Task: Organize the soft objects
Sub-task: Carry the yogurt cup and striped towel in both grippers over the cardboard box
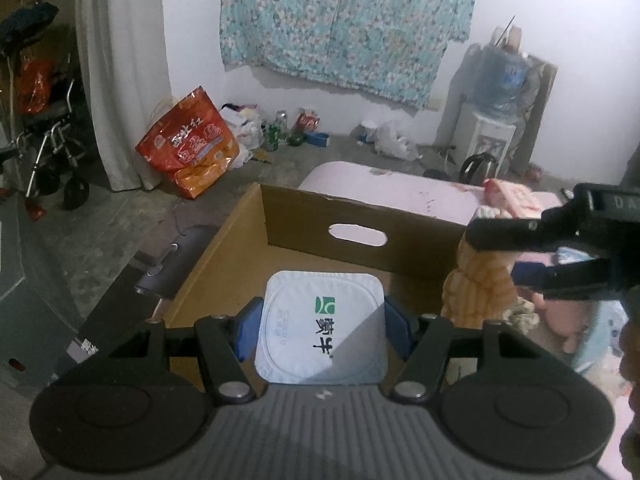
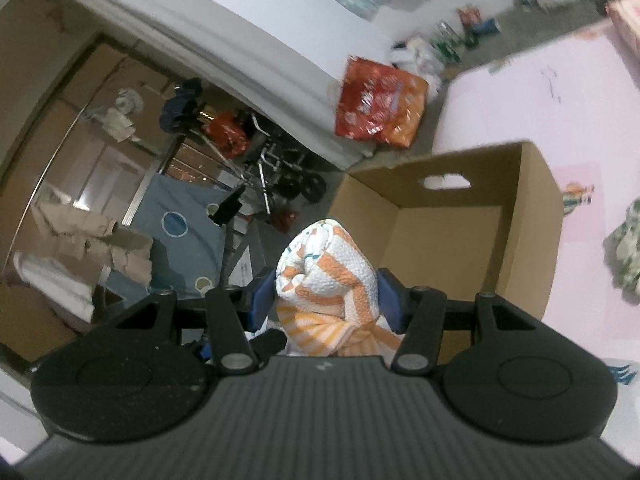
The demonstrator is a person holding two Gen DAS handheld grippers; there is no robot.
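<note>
Only leftward: yogurt cup (image 1: 322,326), seemingly gripped.

Orange-and-white rolled towel (image 2: 328,276) between the right gripper's (image 2: 326,300) blue fingers (image 2: 262,300); open cardboard box (image 2: 536,216) just beyond

1. I am working in a lived-in home room: a floral cloth (image 1: 348,24) hangs on the white wall.
2. A water dispenser (image 1: 500,120), kettle (image 1: 478,168), snack bags (image 1: 192,144) and bottles (image 1: 276,132) crowd the concrete floor.
3. A folded wheelchair (image 1: 48,148) stands near the curtain (image 1: 120,72).
</note>
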